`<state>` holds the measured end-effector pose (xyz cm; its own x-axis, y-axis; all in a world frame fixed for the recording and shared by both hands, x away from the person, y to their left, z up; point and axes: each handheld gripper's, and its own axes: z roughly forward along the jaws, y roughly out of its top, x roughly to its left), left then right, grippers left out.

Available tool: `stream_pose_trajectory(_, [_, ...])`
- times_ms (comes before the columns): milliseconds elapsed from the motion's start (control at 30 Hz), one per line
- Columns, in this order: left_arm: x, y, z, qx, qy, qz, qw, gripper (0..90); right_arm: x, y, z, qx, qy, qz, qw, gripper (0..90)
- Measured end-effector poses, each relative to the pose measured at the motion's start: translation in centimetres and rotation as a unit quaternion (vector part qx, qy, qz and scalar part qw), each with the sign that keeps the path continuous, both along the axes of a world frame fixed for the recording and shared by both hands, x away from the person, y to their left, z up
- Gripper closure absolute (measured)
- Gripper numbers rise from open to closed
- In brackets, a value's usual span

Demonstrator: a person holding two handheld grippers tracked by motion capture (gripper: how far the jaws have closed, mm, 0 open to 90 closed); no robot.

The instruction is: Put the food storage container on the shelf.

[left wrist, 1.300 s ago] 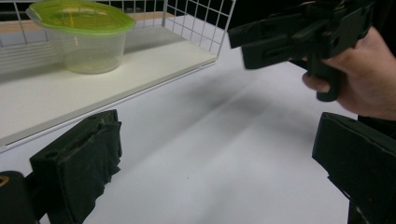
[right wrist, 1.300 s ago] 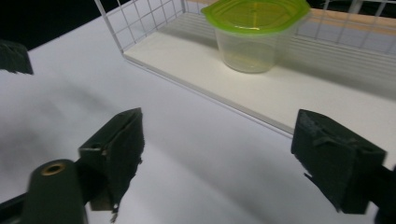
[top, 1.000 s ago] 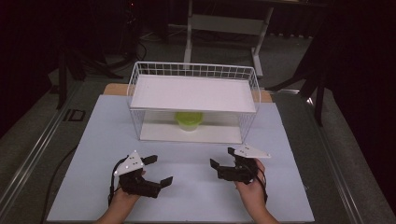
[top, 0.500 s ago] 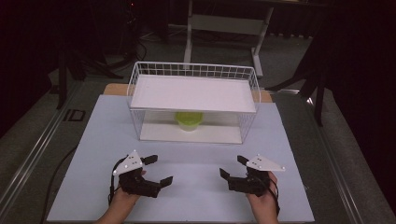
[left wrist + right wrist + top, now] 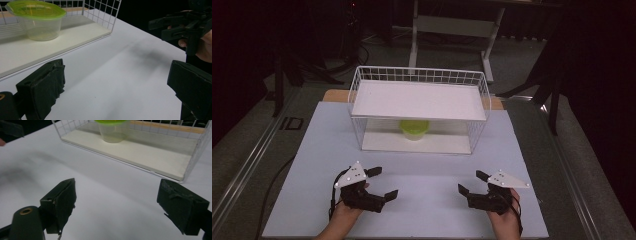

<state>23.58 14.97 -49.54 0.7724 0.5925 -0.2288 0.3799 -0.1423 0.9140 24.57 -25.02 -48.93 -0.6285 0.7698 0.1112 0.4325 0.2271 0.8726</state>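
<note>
One marking can be read: the dark letters "ID" [image 5: 291, 123] on the grey floor strip, just left of the white table [image 5: 322, 150] and level with the front of the wire rack [image 5: 419, 80]. No other text, label, brand or number is legible.

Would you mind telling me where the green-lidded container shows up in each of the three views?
High view: the container sits centre frame, on the lower shelf of the wire rack, under its upper shelf.
Left gripper view: top left, on the same lower shelf.
Right gripper view: top centre, partly cut off by the frame edge.
Shared landmark: the lower shelf board.
</note>
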Motion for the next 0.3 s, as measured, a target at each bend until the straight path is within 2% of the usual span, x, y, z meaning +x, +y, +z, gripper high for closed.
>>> stream_pose_trajectory(100, [-0.03, -0.07, 0.01, 0.003, -0.005, -0.003, 1.0, 2.3, 0.69, -0.1, -0.87, -0.008, 0.018, -0.001, 0.9998, 15.6])
stream_pose_trajectory(300, [-0.04, -0.15, -0.05, 0.005, -0.006, -0.003, 1.0, 2.3, 1.08, -0.17, -1.16, -0.009, 0.022, 0.001, 0.9997, 15.5])
